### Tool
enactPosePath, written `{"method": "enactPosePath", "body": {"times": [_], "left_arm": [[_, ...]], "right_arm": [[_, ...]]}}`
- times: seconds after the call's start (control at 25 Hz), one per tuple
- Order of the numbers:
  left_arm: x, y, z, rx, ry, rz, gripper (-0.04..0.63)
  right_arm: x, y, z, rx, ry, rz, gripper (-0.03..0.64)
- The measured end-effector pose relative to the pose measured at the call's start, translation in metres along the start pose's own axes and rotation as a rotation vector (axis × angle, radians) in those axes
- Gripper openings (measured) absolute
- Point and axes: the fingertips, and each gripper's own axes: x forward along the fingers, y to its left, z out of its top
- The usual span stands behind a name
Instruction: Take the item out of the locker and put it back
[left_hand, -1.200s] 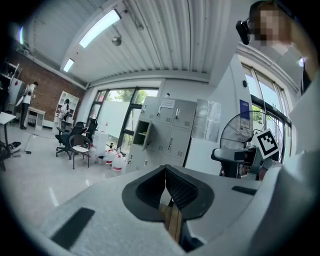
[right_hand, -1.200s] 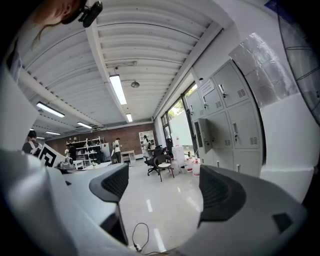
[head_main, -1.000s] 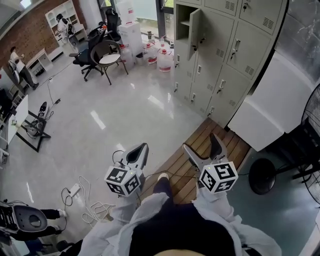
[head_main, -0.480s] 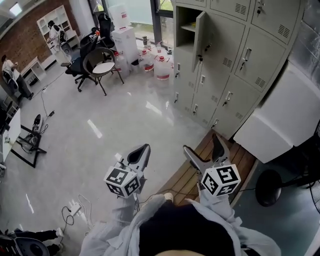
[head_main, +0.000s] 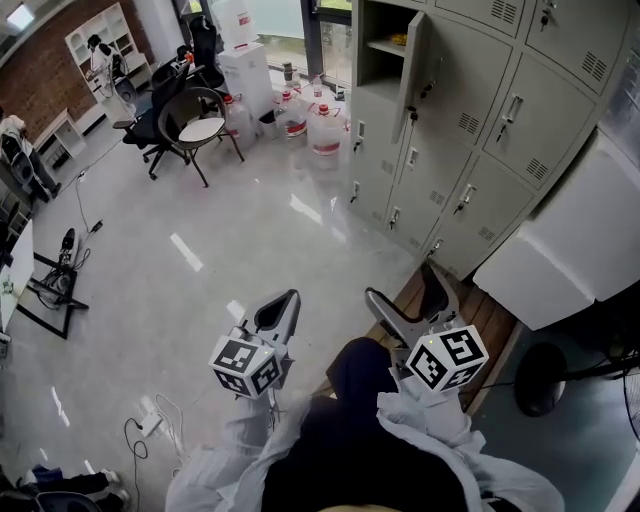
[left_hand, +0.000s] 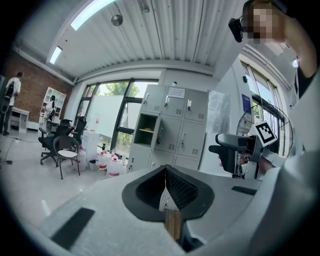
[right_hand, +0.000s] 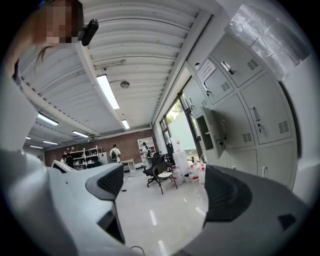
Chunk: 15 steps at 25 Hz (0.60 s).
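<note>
Trouser leg (head_main: 355, 368), dark, now rises between the two grippers, where a second ago only a shoe tip showed. The left gripper (head_main: 283, 302) holds much the same spot in the head view as before, its jaws closed pad against pad with nothing between them. The right gripper (head_main: 404, 288) has its jaws spread wide, and only shiny floor shows in the gap.

Loose cables (head_main: 150, 420) lie on the floor (head_main: 200, 260) by the person's left side. Under the right gripper is a wooden platform (head_main: 478, 312), which reaches to the foot of the locker bank (head_main: 470, 120). The lockers fill more of the head view than a second ago, and the platform sits lower in it.

A fan (head_main: 545, 378) stands to the right, and beyond it a white cabinet (head_main: 560, 250) stands against the lockers' right end. Glossy floor stretches from the grippers towards the lockers. Water jugs (head_main: 325, 125) stand on it just left of the bank, and a chair (head_main: 200, 125) stands further left.

One upper compartment, the open locker (head_main: 380, 62), has its door (head_main: 413, 65) swung outward. On its shelf lies a yellowish item (head_main: 399, 40), well away from both grippers. It was not visible a second ago, and it is too small to say what it is. The other locker doors are closed.
</note>
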Motion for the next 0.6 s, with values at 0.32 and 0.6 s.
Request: {"method": "enactPosePath", "body": {"times": [0.32,0.6], "left_arm": [[0.061,0.025,0.013,-0.027,-0.006,0.024,0.008],[0.173,0.053,0.047,-0.046,-0.058,0.024,0.008]], "right_arm": [[0.057,-0.039,0.011,0.02,-0.017,0.065,0.49],[0.135,-0.101,0.042,-0.04,0.003,0.138,0.491]]}}
